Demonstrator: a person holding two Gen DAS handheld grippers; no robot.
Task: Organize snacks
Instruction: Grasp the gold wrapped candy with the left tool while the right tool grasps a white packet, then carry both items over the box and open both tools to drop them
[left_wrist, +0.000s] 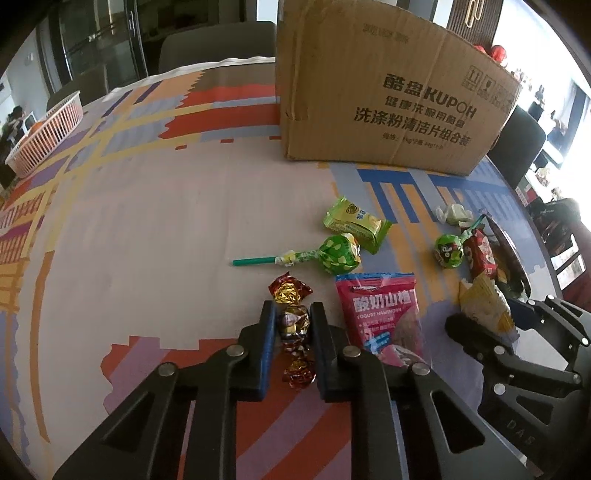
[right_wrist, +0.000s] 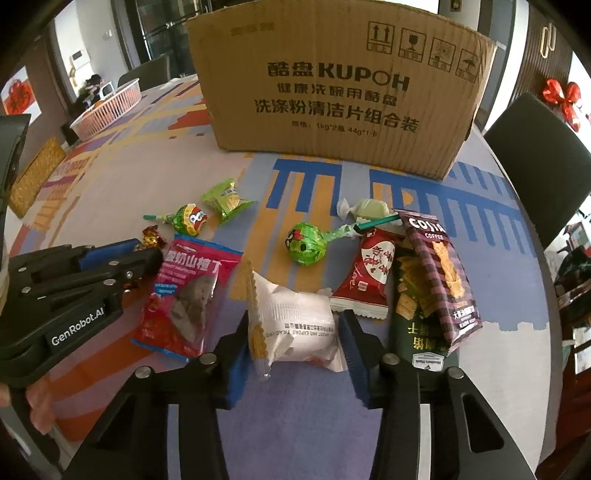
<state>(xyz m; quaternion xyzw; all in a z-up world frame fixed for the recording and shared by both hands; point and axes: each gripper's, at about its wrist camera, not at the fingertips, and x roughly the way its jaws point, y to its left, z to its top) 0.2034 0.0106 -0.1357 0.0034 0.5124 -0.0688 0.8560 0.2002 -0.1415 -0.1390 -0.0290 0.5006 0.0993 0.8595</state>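
Note:
My left gripper (left_wrist: 293, 314) is shut on a red-and-gold foil candy (left_wrist: 293, 325) that lies on the tablecloth. My right gripper (right_wrist: 295, 325) is shut on a white snack packet (right_wrist: 295, 317), also low on the table. Between them lies a pink yogurt hawthorn bag (left_wrist: 380, 314), which also shows in the right wrist view (right_wrist: 184, 291). Two green lollipops (left_wrist: 338, 253) (right_wrist: 306, 243), a green biscuit pack (left_wrist: 356, 221), a red love packet (right_wrist: 369, 273), a Cojia coffee bag (right_wrist: 443, 273) and a dark green cracker bag (right_wrist: 410, 314) lie around. A large cardboard box (right_wrist: 340, 85) stands behind.
A white wrapped sweet (right_wrist: 364, 208) lies near the box. A pink-white basket (left_wrist: 48, 133) with oranges sits at the far left of the table. Dark chairs (right_wrist: 535, 155) stand at the table's right edge and behind it.

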